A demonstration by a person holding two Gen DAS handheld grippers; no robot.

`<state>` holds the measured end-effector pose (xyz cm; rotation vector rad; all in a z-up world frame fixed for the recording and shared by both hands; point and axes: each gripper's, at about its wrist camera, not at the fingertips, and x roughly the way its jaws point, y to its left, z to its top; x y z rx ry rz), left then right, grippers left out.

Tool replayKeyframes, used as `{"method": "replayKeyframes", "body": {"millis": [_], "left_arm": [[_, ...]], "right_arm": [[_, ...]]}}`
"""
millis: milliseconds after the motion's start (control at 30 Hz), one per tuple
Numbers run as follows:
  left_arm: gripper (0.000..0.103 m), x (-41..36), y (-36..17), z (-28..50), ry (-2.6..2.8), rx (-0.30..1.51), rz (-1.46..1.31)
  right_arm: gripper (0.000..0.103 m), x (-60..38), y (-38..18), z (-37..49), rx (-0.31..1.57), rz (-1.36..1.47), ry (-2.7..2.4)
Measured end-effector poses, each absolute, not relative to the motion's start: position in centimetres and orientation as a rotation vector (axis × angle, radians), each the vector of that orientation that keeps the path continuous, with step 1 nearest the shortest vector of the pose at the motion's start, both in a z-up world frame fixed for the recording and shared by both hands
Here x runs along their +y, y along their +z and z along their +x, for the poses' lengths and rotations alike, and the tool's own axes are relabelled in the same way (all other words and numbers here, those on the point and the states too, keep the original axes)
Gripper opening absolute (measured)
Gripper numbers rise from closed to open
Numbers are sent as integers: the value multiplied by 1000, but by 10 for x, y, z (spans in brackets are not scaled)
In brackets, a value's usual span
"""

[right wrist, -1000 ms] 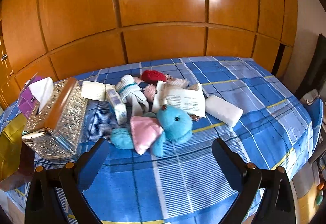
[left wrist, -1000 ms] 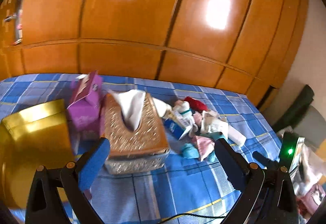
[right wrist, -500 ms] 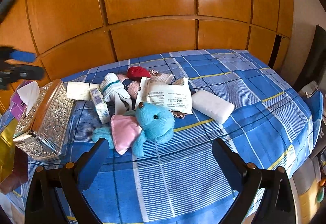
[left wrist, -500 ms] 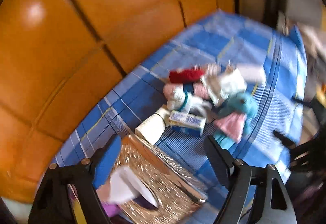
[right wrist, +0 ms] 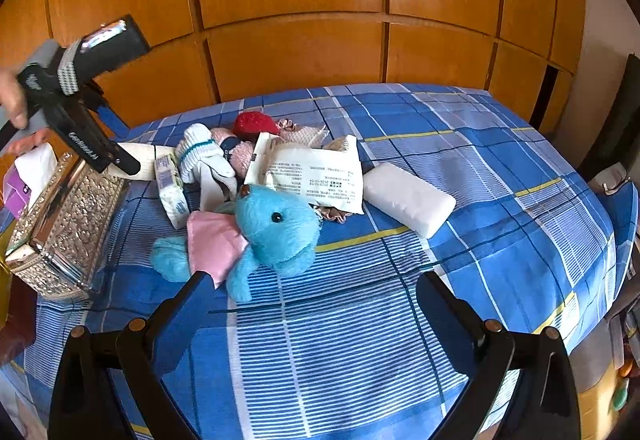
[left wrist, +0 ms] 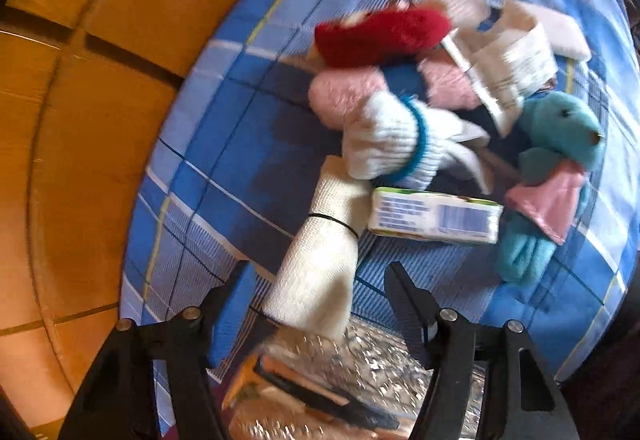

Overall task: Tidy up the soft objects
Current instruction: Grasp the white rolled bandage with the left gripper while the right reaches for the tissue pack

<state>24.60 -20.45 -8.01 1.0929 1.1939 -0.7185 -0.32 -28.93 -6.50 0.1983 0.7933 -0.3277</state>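
I've swung the left gripper (left wrist: 316, 288) down over the white roll (left wrist: 320, 260) just beside the tissue box (right wrist: 64, 224), jaws narrowing but not yet touching it, right gripper (right wrist: 312, 292) wide apart near the teddy (right wrist: 256, 236), so pickup looks next.

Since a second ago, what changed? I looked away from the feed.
The left gripper swung over the tissue box, tipped down, and its fingers have been closing around the white cloth roll, not yet pressing it. The right gripper stays open; the pile looks unmoved.
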Motion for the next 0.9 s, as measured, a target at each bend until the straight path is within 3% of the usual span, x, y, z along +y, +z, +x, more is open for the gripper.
{"method": "replayKeyframes", "body": {"millis": [133, 167, 200, 267, 367, 467, 500, 533, 900], "left_arm": [[66, -212, -97, 257, -722, 1248, 1094], [57, -213, -101, 257, -722, 1256, 1095], [35, -214, -108, 258, -722, 1280, 1090], [28, -215, -117, 258, -719, 1304, 1096], [16, -211, -113, 253, -757, 1302, 1074], [16, -203, -100, 254, -766, 1289, 1034], [16, -200, -94, 254, -776, 1280, 1013], [16, -197, -88, 255, -776, 1269, 987], [16, -162, -36, 278, -733, 1215, 604]], "right_arm": [[103, -293, -65, 2, 799, 181, -322], [103, -294, -65, 4, 801, 183, -318], [103, -295, -65, 5, 802, 184, -313], [102, -294, -66, 10, 813, 179, -292], [88, -291, -67, 21, 831, 170, -218], [67, -282, -62, 36, 819, 152, -125], [56, -279, -61, 44, 818, 152, -81], [52, -276, -59, 53, 817, 152, -38], [51, -225, -94, 166, 952, 52, 174]]}}
